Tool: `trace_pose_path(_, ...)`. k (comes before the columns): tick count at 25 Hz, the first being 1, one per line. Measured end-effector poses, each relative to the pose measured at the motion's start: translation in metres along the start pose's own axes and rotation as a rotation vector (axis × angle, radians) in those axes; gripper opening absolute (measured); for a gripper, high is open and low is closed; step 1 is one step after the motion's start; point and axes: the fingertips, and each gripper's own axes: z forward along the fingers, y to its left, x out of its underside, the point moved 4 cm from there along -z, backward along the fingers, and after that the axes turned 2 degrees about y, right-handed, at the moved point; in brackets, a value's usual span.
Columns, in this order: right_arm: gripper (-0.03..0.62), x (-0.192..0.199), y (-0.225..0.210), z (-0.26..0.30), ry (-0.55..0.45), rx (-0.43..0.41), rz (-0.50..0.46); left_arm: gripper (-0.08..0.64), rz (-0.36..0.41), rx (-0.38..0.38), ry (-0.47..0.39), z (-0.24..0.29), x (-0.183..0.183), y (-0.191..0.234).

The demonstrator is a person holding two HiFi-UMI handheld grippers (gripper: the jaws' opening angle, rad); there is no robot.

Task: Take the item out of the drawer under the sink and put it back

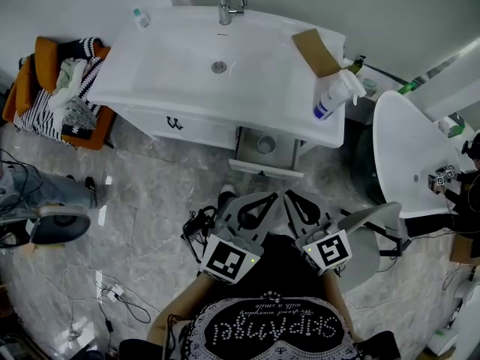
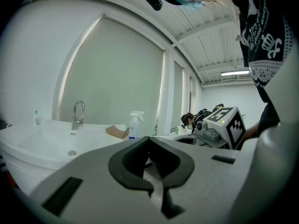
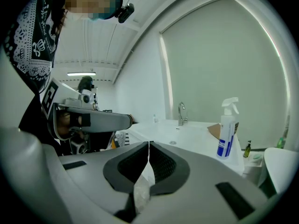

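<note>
My left tongs [image 1: 262, 198] and right tongs [image 1: 289, 196] both stand closed and empty, near me, well apart from the open drawer [image 1: 262, 169] under the sink [image 1: 150, 66]. 1 round grey item [image 1: 265, 144] lies inside. I judge it small, light and probably rigid; grip across its sides.

A white drawer [image 1: 266, 171] stands pulled out under the white ceramic sink [image 1: 172, 58]. The left gripper [image 1: 259, 203] and right gripper [image 1: 298, 205] hover side by side just before it.
</note>
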Motion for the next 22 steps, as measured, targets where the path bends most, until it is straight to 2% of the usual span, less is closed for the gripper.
trace_pose_path(22, 0.02, 0.0001, -0.0105, -0.0013, -0.001, 0.018, 0.011, 0.0, 0.005, 0.005, 0.001, 0.0096, -0.0031, 0.0014)
